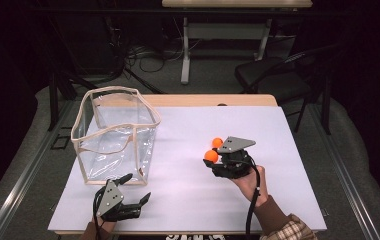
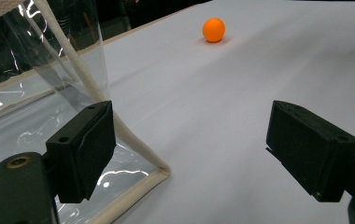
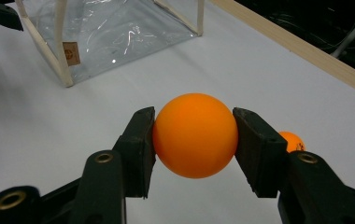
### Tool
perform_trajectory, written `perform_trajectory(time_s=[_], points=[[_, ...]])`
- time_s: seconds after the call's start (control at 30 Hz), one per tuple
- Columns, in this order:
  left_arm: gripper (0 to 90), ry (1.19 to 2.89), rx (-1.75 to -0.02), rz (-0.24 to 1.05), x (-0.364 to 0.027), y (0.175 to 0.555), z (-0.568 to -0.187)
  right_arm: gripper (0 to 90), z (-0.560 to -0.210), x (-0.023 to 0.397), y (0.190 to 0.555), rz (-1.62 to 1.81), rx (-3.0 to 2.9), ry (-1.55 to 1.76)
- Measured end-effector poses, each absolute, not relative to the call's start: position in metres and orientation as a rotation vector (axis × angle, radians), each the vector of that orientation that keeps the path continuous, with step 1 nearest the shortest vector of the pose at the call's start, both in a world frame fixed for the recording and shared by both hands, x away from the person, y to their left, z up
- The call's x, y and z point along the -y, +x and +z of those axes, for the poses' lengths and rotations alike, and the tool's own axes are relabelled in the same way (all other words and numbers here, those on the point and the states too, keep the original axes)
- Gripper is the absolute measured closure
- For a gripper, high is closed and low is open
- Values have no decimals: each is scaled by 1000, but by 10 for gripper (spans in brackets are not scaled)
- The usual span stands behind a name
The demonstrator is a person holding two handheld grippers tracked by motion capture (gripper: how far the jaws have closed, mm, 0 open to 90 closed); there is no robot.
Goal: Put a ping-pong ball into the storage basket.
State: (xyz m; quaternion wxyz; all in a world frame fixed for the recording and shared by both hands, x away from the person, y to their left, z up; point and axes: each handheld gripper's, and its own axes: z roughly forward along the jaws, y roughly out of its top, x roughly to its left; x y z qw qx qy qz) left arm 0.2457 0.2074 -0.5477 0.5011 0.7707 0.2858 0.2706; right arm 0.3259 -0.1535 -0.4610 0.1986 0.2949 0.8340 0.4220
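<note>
High view: an orange ball (image 1: 211, 155) is seen clamped in the right gripper (image 1: 215, 159), right of the worktop's (image 1: 188, 200) centre. A second ball (image 1: 217, 142) lies just beyond it on the worktop. The clear bag (image 1: 115, 132) stands open-topped near the left edge, well apart from the held ball and leftward from it. The left gripper (image 1: 137, 189) is rested at the near edge, just in front of the bag, jaws spread and empty.

Left gripper view: the bag's near bottom corner (image 2: 159, 170) is seen beside one jaw; nothing is between the jaws.

Right gripper view: the held ball (image 3: 195, 135) is pressed on both sides by the pads, and the bag (image 3: 110, 32) lies ahead and to the left. The coming carry is judged to run leftward to the bag's mouth; the left gripper is nearer the bag.
</note>
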Motion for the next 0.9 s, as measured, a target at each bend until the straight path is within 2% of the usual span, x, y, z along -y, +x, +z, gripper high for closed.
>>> perform_trajectory(time_s=[0.9], points=[[159,1864,-684,650,-207,246,-548,510,-441,130,351,1204,-2353,752]])
